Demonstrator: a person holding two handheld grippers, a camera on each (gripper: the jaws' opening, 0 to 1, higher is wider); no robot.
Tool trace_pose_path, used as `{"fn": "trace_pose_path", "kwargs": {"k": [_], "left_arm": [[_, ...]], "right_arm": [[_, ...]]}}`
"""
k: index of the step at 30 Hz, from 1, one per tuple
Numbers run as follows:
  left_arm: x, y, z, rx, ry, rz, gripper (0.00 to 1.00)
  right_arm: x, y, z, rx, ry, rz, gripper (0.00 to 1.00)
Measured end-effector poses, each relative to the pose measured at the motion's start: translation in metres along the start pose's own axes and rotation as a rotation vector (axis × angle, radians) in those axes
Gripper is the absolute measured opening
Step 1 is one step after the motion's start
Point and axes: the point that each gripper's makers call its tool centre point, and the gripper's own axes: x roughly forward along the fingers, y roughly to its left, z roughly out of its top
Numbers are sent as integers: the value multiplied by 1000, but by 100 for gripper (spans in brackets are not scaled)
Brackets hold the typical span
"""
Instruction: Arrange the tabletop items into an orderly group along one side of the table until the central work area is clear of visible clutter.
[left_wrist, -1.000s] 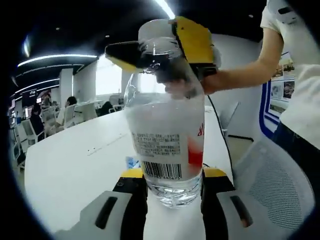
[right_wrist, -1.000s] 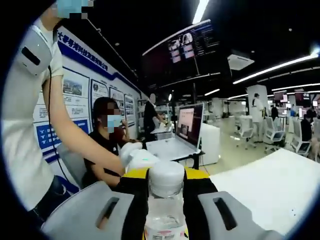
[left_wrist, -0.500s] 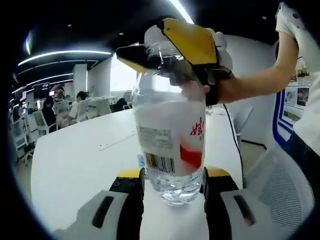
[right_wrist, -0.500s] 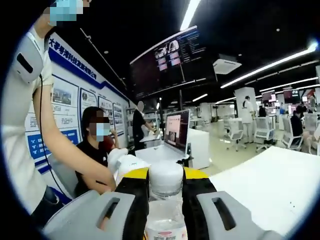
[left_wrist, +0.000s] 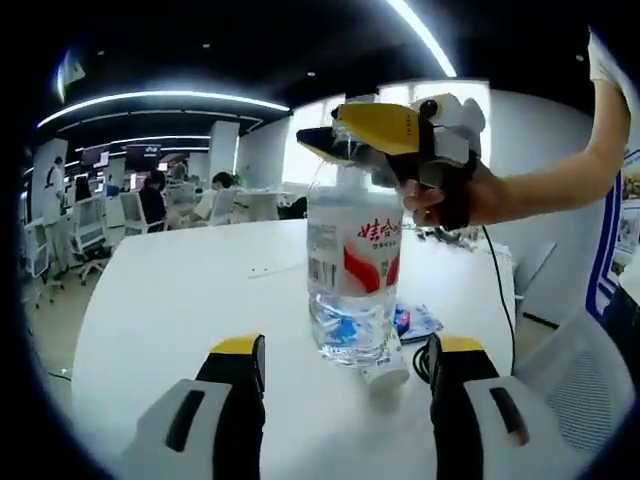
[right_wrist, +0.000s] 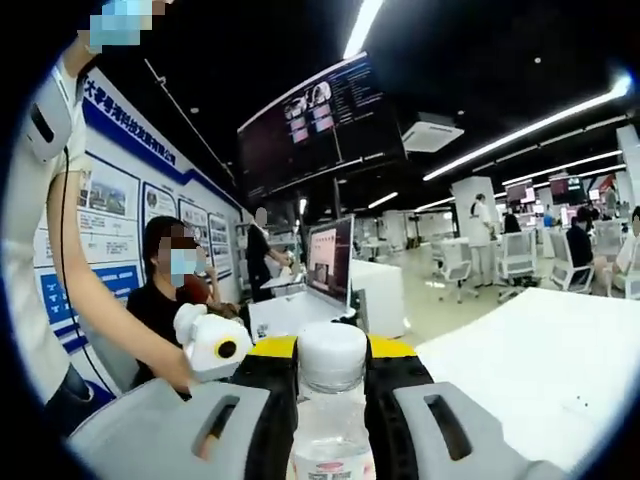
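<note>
At the centre of the left gripper view, the water bottle (left_wrist: 352, 285) is held upright by its cap between the right gripper's (right_wrist: 333, 372) closed fingers (left_wrist: 375, 128), for carrying. The left gripper (left_wrist: 350, 365) is spread open, empty, above the tabletop (left_wrist: 180, 310).

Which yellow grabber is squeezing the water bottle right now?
The right gripper: its jaws pinch the bottle at its white cap. The left gripper stands open, its jaws apart on each side of the bottle.

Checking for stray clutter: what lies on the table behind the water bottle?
A blue-printed wrapper lies behind the water bottle, and a small white capped item sits at its base. The bottle covers part of the wrapper.
</note>
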Motion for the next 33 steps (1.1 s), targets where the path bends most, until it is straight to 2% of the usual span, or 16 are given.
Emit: {"fn": "trace_pose_path", "kwargs": {"k": [4, 7, 11, 17, 20, 23, 29, 33], "left_arm": [[-9, 2, -5, 10, 12, 37, 63], [-17, -6, 3, -29, -39, 58, 63], [-23, -17, 3, -30, -47, 67, 63], [-25, -23, -14, -90, -27, 92, 64], [-27, -22, -21, -110, -20, 114, 64], [-29, -18, -22, -130, -28, 140, 65], [-32, -8, -20, -165, -51, 195, 65], [-34, -7, -23, -184, -53, 207, 64]], "right_arm": [[4, -10, -14, -31, 24, -6, 21], [11, -22, -23, -48, 44, -10, 21], [19, -33, -29, -53, 40, -14, 21], [30, -52, -44, -42, 41, -26, 21], [33, -56, -52, -37, 53, -20, 21], [34, -61, -59, -19, 58, -27, 21], [39, -64, -66, -35, 56, -6, 21], [39, -66, -70, -10, 51, 6, 21]]}}
